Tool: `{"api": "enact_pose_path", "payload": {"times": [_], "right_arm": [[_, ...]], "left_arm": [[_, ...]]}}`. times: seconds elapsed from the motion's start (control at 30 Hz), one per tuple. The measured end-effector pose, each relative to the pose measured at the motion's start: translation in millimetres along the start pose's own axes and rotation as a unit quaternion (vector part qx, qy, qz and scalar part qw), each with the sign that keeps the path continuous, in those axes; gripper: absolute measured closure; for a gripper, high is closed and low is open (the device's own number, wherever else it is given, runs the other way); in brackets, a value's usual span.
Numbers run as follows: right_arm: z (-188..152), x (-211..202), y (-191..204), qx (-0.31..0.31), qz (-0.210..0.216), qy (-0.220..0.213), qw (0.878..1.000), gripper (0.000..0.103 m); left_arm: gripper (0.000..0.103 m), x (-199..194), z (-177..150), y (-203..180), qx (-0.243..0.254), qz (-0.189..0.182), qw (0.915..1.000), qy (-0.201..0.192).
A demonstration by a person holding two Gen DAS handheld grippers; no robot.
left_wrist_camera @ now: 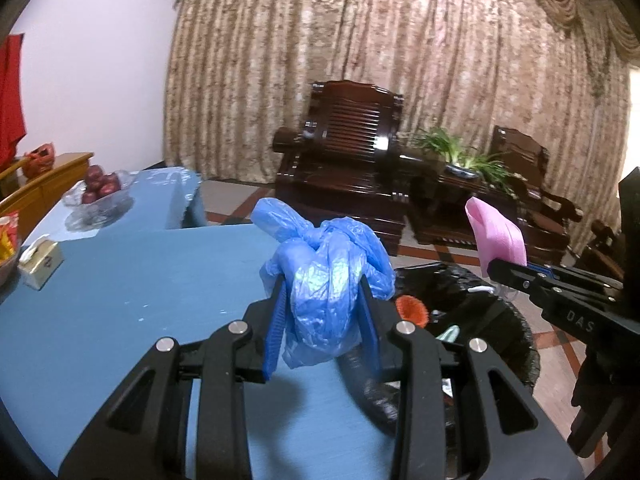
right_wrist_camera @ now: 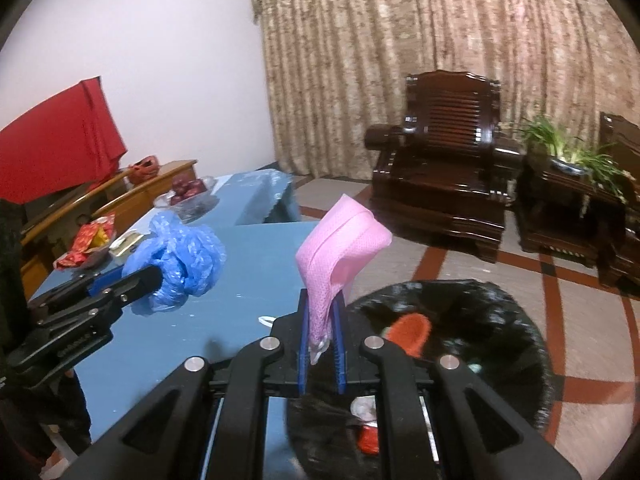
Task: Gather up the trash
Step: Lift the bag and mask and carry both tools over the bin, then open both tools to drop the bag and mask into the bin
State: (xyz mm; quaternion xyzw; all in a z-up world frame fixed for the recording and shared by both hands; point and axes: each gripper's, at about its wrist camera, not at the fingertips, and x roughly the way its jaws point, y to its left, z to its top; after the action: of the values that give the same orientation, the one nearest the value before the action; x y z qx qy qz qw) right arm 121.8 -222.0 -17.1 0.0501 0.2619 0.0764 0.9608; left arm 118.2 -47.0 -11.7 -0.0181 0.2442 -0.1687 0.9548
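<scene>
Left gripper (left_wrist_camera: 324, 296) pinches the crumpled blue plastic bag (left_wrist_camera: 326, 276) above the table edge, right gripper (right_wrist_camera: 322, 320) clamps a pink mask (right_wrist_camera: 340, 248), both raised so they'll drop into the black-lined bin (right_wrist_camera: 500, 312) just beside

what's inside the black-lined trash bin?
Black-lined trash bin holds an orange fluted paper cup, a red-and-white crumpled wrapper and a small pale green scrap. The right gripper hides the near part.
</scene>
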Motion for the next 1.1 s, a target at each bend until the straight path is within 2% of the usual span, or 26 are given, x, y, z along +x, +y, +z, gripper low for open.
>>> {"api": "enact_pose_path", "payload": {"times": [0.47,0.77,1.1], "right_arm": [[-15,-9,-66,0.016,-0.066,0.016,0.998,0.092],[-28,-1,-98,0.029,-0.091,0.036,0.995,0.092],[-37,19,-120,0.035,-0.104,0.057,0.992,0.092]], "left_arm": [[0.071,52,-9,-62,0.042,-0.072,0.9963,0.021],[0.071,89,-14,-95,0.062,-0.095,0.9929,0.038],[0.071,128,-19,-115,0.068,-0.109,0.9901,0.055]]}}
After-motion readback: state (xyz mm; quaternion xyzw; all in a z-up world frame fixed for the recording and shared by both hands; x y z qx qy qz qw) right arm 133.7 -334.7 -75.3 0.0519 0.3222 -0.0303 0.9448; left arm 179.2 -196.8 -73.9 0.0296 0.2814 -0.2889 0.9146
